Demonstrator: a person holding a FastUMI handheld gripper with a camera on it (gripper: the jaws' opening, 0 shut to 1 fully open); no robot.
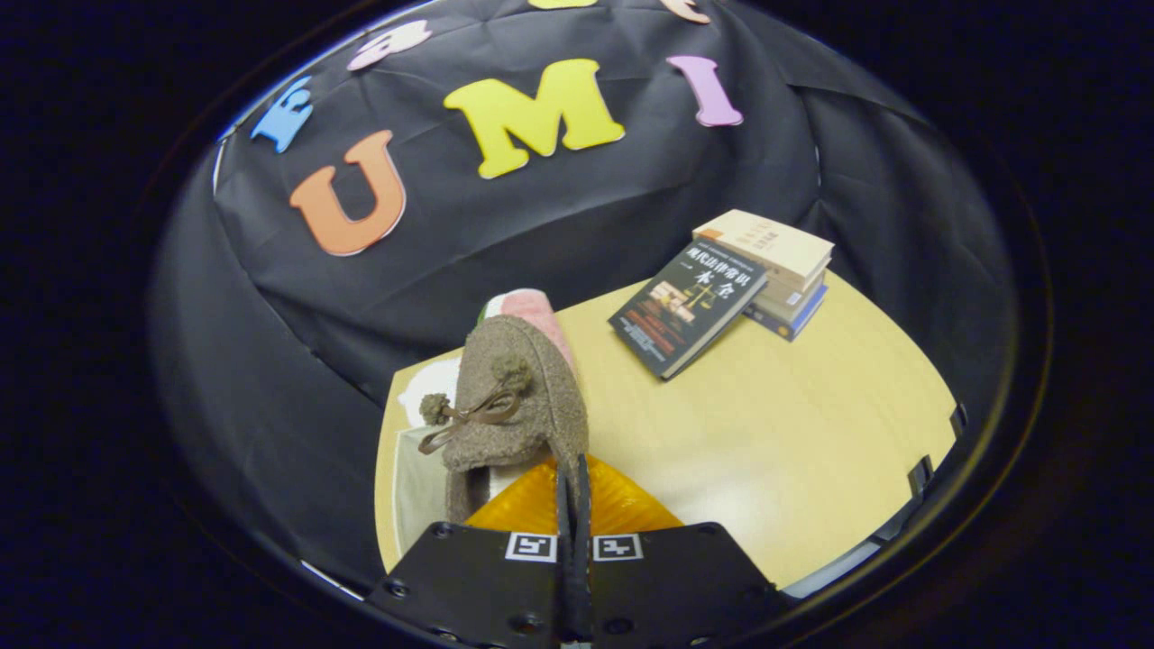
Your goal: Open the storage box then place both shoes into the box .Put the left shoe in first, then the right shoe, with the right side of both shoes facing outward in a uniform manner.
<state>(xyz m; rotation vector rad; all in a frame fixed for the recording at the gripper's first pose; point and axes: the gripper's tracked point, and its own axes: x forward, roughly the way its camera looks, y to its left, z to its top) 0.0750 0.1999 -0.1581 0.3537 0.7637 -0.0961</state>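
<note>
Tool (573, 482) pinched the brown shoe (516, 401).
Fingers nearly together on its edge; book (687, 306) cover text seemed Chinese.

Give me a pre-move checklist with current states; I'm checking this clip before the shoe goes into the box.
1. Gripper shut on the shoe: ok, fingers are pinched together on its rim.
2. Shoe off the table: ok, it looks lifted and hangs ahead of the fingers.
3. Which shoe this is, left or right: cannot tell.
4. Box open: cannot tell; a pale edge shows beneath the shoe, mostly hidden.
5. Other shoe's position: cannot tell; a pink shape shows behind the held shoe.
6. Books away from the shoe: ok, they lie far across the table.
</note>
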